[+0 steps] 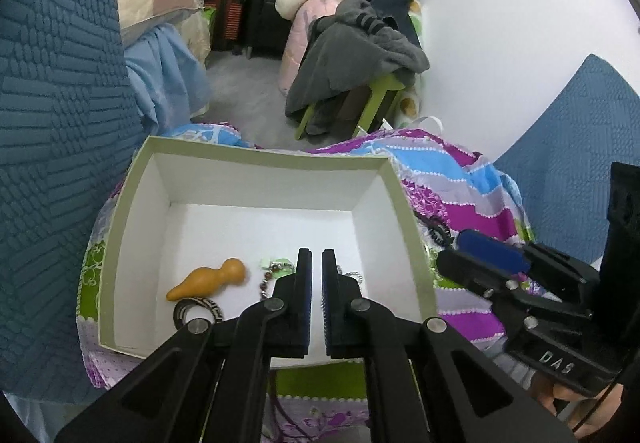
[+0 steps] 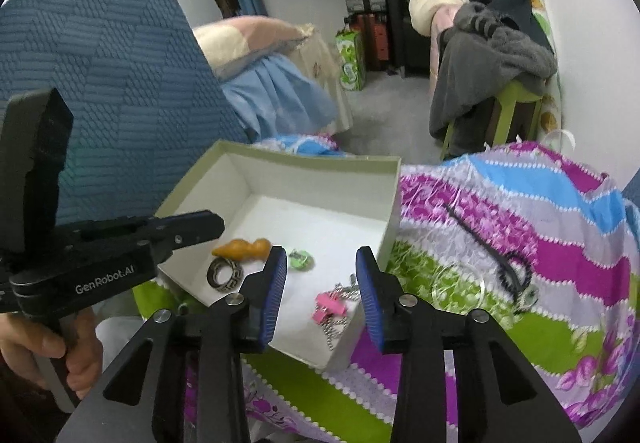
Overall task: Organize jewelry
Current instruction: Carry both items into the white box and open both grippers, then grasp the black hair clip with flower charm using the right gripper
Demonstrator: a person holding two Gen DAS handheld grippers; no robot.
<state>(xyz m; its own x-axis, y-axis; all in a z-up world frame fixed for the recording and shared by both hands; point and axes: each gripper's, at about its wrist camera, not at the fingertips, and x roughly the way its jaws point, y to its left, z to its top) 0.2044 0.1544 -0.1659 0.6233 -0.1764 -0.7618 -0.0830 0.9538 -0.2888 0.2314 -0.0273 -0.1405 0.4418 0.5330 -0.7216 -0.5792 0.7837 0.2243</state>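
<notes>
Right claw [image 2: 321,297], part open and empty above the pink clip [image 2: 329,307] in the box [image 2: 308,159], should withdraw straight; left claw [image 1: 317,297] nearly shut, empty.

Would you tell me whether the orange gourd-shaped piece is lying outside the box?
No, the orange gourd-shaped piece lies on the floor inside the box, next to a patterned ring.
</notes>
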